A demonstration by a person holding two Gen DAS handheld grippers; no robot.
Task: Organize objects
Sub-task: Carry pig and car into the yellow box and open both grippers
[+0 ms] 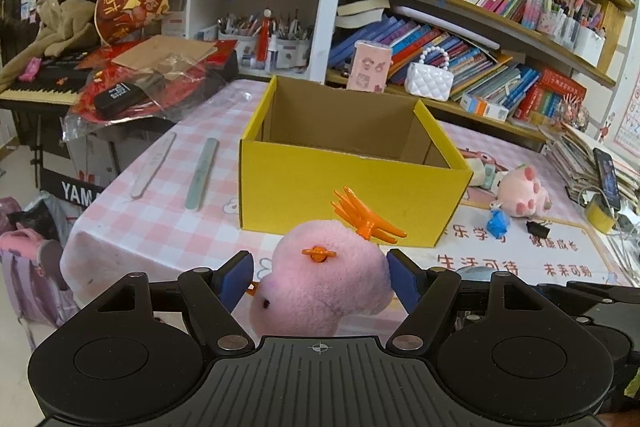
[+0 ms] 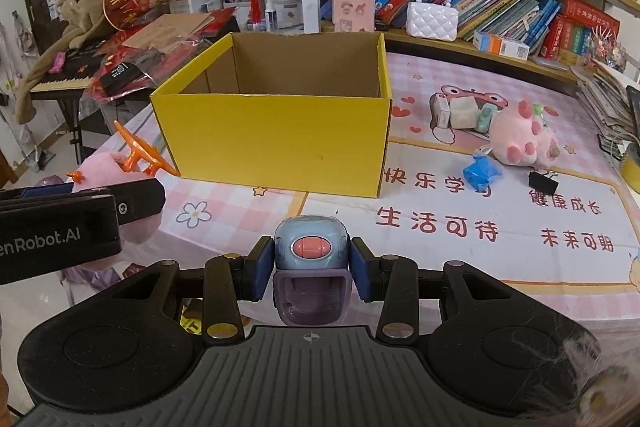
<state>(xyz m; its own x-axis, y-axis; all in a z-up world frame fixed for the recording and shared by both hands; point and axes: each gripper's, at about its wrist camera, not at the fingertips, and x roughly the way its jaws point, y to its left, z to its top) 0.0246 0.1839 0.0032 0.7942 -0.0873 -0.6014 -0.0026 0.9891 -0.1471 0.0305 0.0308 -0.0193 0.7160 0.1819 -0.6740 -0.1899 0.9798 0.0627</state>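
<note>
My left gripper (image 1: 320, 277) is shut on a pink plush toy (image 1: 324, 275) with orange plastic antlers, held above the table's near edge in front of the open yellow cardboard box (image 1: 352, 187). The box looks empty inside. In the right wrist view my right gripper (image 2: 311, 267) is shut on a small blue-grey toy (image 2: 310, 259) with a pink button and a purple base, also held short of the yellow box (image 2: 276, 143). The left gripper's body and the pink plush (image 2: 100, 163) show at the left edge of that view.
Two nail files (image 1: 202, 173) lie left of the box on the pink checked cloth. To its right lie a pink paw plush (image 2: 520, 139), a blue toy (image 2: 480, 173), a black binder clip (image 2: 542, 181) and small blocks (image 2: 464, 113). Bookshelves and a cluttered keyboard stand behind.
</note>
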